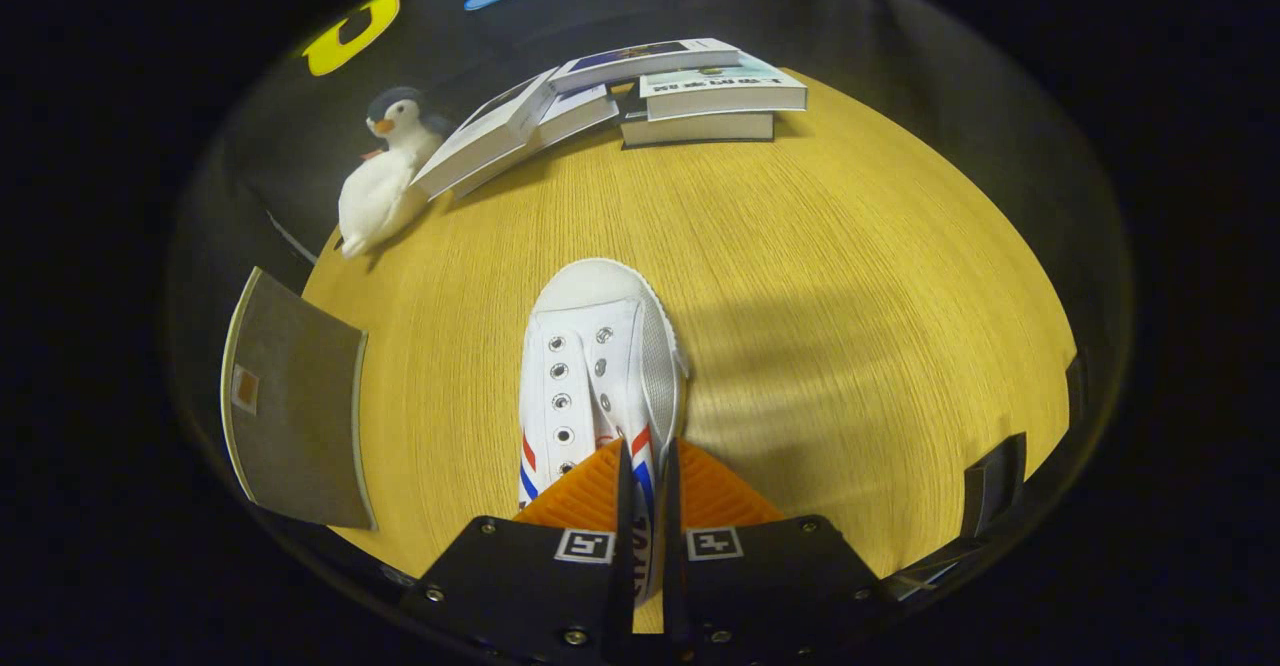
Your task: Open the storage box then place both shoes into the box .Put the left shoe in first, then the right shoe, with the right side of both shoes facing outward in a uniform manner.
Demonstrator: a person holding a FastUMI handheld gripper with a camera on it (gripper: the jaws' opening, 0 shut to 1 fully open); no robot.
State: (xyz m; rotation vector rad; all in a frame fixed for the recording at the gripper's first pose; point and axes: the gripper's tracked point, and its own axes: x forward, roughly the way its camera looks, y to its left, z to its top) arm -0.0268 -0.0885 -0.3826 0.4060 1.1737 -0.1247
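Observation:
A white canvas shoe (595,366) with red and blue side stripes and no laces points its toe away from me, hanging tilted above the wooden table (850,276). My gripper (643,466) is shut on the shoe's side wall near the heel, with both fingers pressed close on the thin canvas edge. The shoe's heel is hidden behind the fingers. To the left of the shoe a grey flat panel (295,406) with a small orange tag sticks out over the table's edge; I cannot tell whether it is the storage box's lid.
A stack of books (700,96) lies at the table's far side, with more books (520,126) leaning toward a plush penguin (385,171) at the far left. A dark block (995,481) sits at the table's right edge.

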